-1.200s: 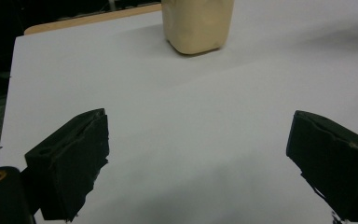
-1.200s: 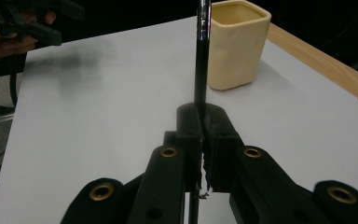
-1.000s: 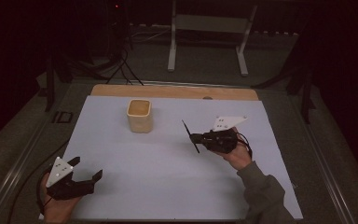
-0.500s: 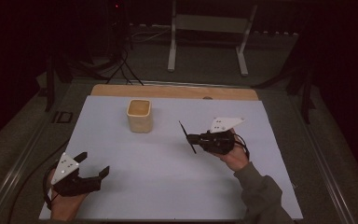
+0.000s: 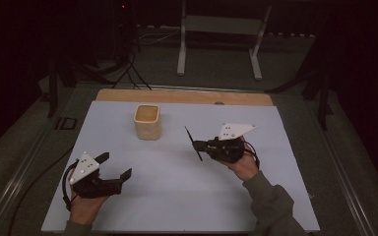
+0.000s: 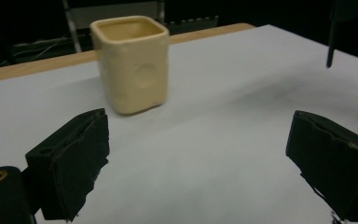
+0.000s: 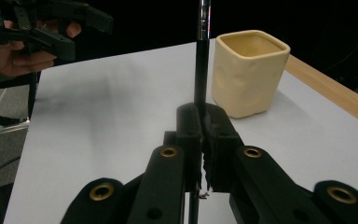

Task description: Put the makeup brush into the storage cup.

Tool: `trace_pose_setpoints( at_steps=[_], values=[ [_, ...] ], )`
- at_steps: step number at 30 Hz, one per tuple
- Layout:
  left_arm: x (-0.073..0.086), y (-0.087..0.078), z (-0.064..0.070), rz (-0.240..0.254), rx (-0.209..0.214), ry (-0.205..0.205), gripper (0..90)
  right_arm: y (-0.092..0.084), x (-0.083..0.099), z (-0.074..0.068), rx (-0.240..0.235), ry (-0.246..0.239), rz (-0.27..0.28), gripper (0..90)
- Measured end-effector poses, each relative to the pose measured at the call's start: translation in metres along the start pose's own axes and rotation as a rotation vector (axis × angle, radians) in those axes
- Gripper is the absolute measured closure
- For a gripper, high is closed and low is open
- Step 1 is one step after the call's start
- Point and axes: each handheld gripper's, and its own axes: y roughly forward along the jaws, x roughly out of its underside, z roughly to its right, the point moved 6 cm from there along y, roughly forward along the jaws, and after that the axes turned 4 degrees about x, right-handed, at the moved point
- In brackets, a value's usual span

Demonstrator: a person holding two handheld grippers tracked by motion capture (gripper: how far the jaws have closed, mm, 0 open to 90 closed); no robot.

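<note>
Since the earlier frame the left gripper (image 5: 113, 166) has lifted slightly and slid inward over the sheet, jaws spread wide with nothing between them. The right gripper (image 5: 200, 146) has kept its place, its jaws pressed together on a thin, straight black rod (image 5: 193, 142), which sticks out above and below the pads. Beyond the rod's tip, well apart, stands a cream, square-mouthed cup (image 5: 147, 121), upright on the pale sheet (image 5: 177, 196).
</note>
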Motion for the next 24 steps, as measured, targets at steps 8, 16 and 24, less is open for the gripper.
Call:
trace_pose_setpoints(
  at_steps=[8, 16, 24],
  values=[
    [-0.017, 0.015, 0.013, 0.028, 0.049, 0.004, 7.2, 0.002, -0.003, -0.002, 0.0, 0.003, 0.017, 85.9],
    [-0.029, 0.025, 0.02, 0.044, 0.075, 0.007, 7.8, 0.007, -0.006, -0.005, -0.008, 0.004, 0.03, 85.9],
    [-0.039, 0.035, 0.029, 0.053, 0.1, 0.021, 8.4, 0.013, -0.009, -0.008, -0.018, 0.003, 0.034, 85.9]
  ],
)
